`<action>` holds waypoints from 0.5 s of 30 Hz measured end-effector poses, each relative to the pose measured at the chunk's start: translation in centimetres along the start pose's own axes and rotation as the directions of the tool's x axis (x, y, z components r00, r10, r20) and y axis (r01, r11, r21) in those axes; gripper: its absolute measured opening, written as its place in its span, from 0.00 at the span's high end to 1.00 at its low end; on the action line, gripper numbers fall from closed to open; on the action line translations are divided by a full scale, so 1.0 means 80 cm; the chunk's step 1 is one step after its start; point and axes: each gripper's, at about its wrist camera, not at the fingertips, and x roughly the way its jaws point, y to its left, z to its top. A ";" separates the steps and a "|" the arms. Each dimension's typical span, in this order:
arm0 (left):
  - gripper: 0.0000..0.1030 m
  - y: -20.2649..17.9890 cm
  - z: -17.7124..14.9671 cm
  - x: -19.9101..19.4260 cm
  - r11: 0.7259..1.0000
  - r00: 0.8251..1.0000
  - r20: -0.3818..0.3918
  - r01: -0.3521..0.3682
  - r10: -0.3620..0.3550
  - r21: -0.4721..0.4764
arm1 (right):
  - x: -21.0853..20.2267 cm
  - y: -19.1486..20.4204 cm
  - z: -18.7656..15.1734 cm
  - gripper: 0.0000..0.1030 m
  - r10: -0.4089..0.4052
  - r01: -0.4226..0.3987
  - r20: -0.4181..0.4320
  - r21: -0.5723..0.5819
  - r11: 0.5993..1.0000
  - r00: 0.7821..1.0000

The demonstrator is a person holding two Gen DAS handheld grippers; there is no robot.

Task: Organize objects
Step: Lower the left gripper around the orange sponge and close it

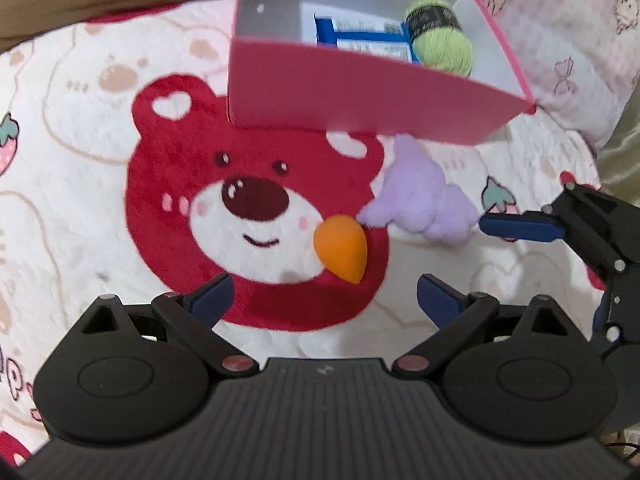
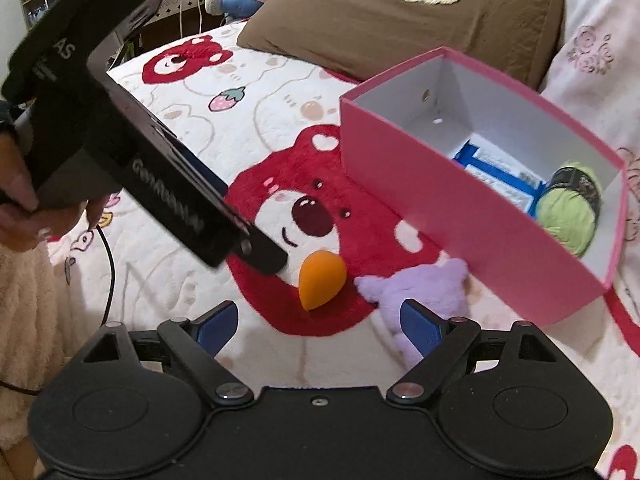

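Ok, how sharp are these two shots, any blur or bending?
Left wrist view: pink box and purple plush smeared, edges bowed by the fisheye. Right wrist view: orange sponge fairly crisp, the left gripper streaked, box interior brightly lit.

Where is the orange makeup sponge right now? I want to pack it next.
The orange makeup sponge lies on the blanket's red bear face, just left of the purple plush toy in both wrist views, in front of the pink box.
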 end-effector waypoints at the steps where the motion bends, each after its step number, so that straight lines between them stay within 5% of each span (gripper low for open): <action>1: 0.05 -0.002 -0.002 0.005 1.000 1.000 -0.006 -0.015 0.015 0.002 | 0.006 0.003 -0.002 0.13 -0.004 0.004 0.000 -0.011 1.000 1.000; 15: 0.07 0.003 -0.004 0.035 0.997 0.997 0.045 -0.056 0.058 -0.051 | 0.066 0.007 -0.019 0.32 -0.012 0.016 0.081 -0.047 0.999 0.997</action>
